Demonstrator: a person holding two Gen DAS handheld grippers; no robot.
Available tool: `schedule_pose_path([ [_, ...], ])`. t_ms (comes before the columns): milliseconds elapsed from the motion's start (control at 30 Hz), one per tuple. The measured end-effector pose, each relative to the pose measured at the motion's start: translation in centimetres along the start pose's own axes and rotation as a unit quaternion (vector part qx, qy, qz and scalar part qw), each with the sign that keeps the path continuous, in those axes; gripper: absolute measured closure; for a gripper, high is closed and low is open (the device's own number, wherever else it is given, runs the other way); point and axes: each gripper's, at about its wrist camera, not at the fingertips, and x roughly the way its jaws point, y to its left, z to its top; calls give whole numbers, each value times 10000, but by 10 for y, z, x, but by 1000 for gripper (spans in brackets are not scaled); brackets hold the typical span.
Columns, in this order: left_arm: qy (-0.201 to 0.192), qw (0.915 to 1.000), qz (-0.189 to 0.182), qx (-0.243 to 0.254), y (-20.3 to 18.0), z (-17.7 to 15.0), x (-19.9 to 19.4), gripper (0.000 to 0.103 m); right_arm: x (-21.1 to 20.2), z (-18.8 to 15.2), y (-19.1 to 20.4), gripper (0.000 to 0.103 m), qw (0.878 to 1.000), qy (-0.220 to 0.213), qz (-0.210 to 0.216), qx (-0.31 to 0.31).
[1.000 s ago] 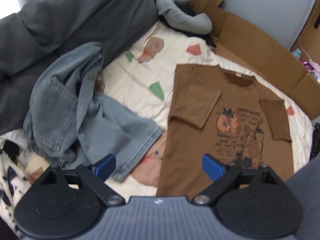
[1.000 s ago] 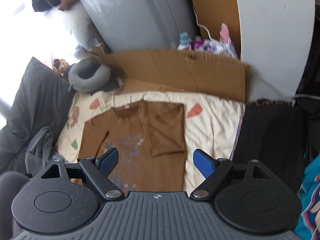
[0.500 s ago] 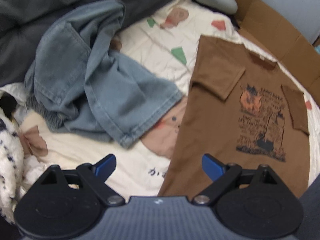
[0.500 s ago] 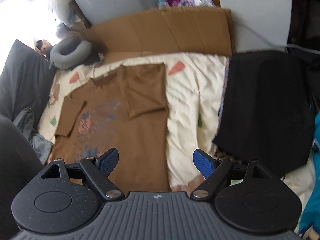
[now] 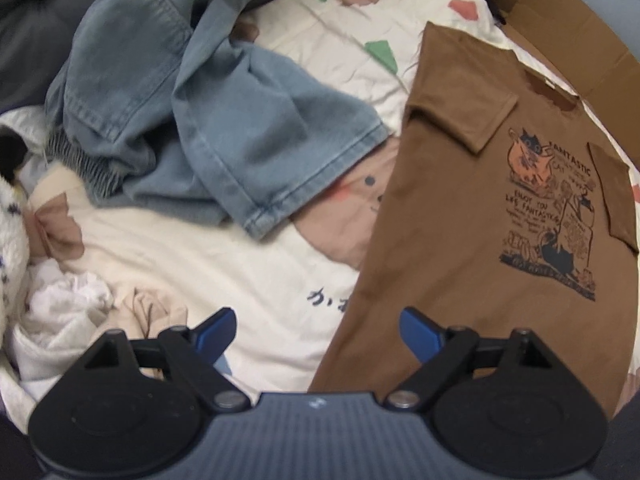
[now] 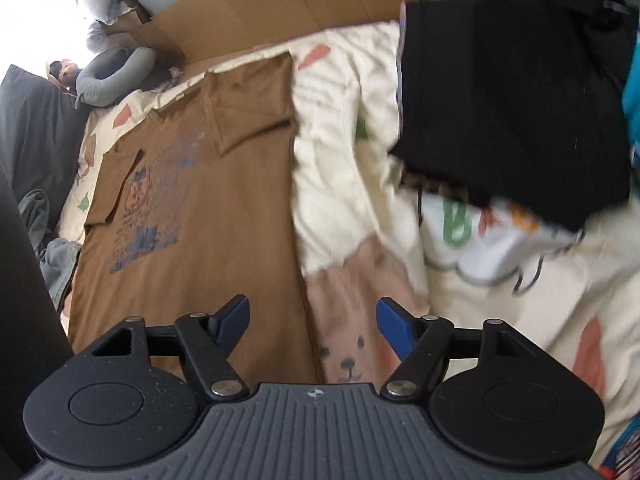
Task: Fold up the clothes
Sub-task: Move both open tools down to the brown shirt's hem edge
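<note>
Cream bedsheet (image 5: 256, 280) carries crumpled jeans (image 5: 208, 128) beside brown T-shirt (image 5: 460, 216), collar toward cardboard (image 6: 280, 4); left gripper (image 5: 316, 330) and right gripper (image 6: 312, 318) jaws apart, empty.

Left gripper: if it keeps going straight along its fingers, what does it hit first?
Probably the cream bedsheet right at the brown T-shirt bottom-left hem corner. The left gripper is open and empty. Depth is unclear, so contact could land on the hem itself.

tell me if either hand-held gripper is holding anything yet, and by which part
Nothing is held. The left hand-held gripper and the right hand-held gripper are both open and empty above the brown t-shirt's bottom corners.
</note>
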Motion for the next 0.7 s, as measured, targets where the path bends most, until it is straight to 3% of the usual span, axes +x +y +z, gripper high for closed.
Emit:
schedule_pose_path([
  [67, 35, 10000, 15, 15, 2, -4, 1, 13, 11, -13, -3, 42, 9999, 144, 22, 17],
  [233, 77, 9999, 46, -57, 9, -11, 0, 13, 34, -39, -9, 55, 9991, 411, 109, 64],
  [700, 113, 9998, 123, -140, 12, -19, -3, 13, 88, -86, -9, 73, 9938, 1044, 326, 179],
])
